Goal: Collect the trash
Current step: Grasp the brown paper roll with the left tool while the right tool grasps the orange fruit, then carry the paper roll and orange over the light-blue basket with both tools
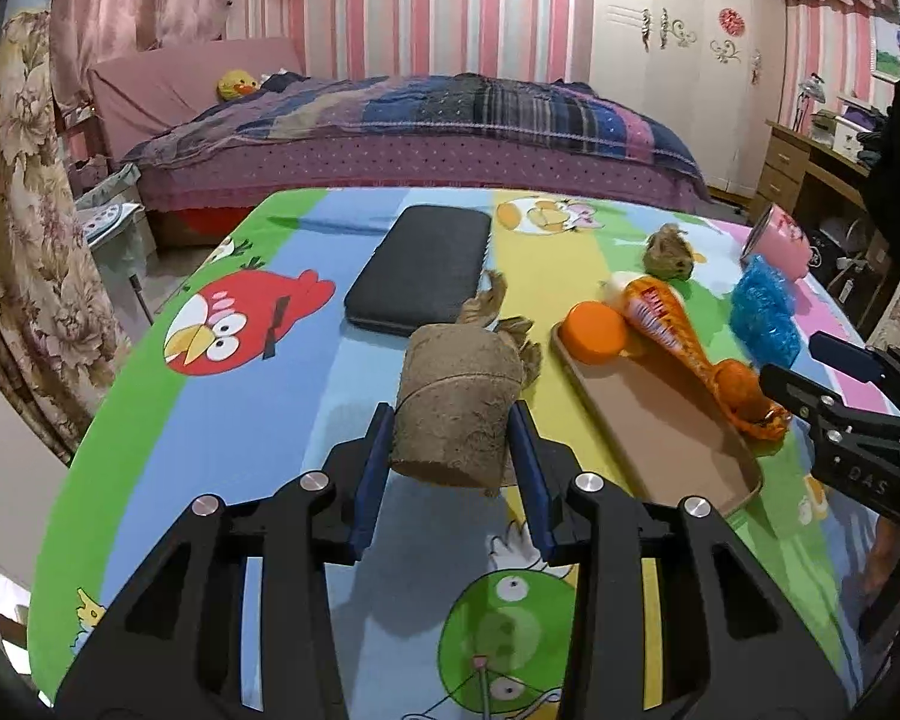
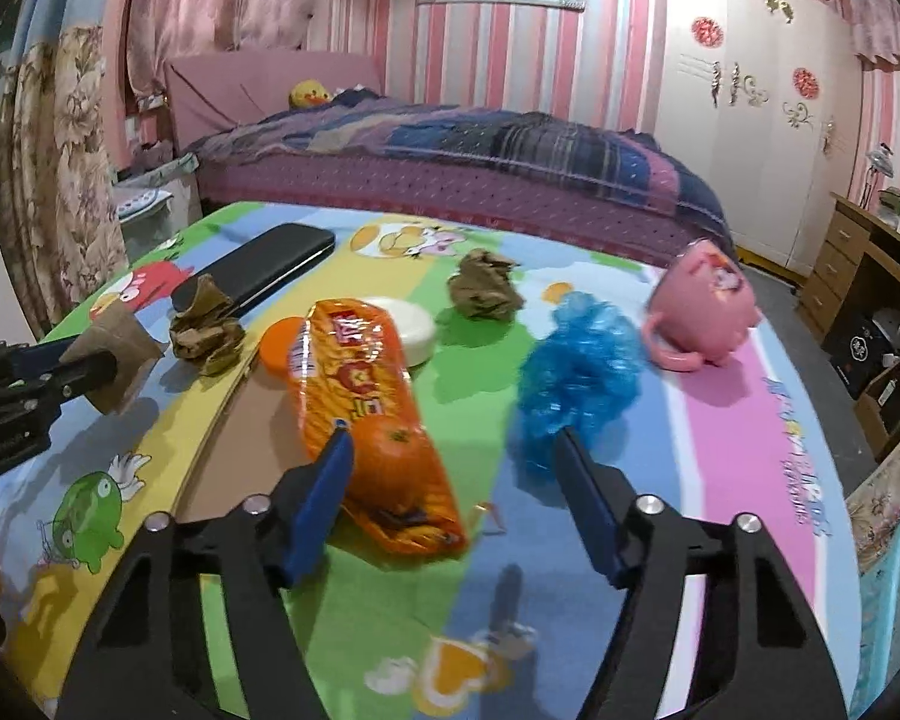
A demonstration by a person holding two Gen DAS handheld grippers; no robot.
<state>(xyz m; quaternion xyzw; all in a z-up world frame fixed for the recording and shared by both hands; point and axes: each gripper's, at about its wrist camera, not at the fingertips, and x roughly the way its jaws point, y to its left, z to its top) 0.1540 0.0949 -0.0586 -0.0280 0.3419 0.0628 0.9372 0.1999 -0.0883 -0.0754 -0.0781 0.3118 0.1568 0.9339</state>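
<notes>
left claw (image 1: 453, 429) grips cardboard tube (image 1: 456, 405); right claw (image 2: 456, 450) open.

cardboard tube (image 1: 456, 408): matt, rough | snack wrapper (image 2: 366, 414): glossy plastic | tablecloth (image 2: 744, 450): smooth printed cloth

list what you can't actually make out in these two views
- Brown paper wad, left wrist view: mostly hidden behind the cardboard roll held in the left gripper.
- White round thing, left wrist view: covered by the orange snack bag.
- Tray, right wrist view: the bag and right gripper hide its right side.
</notes>
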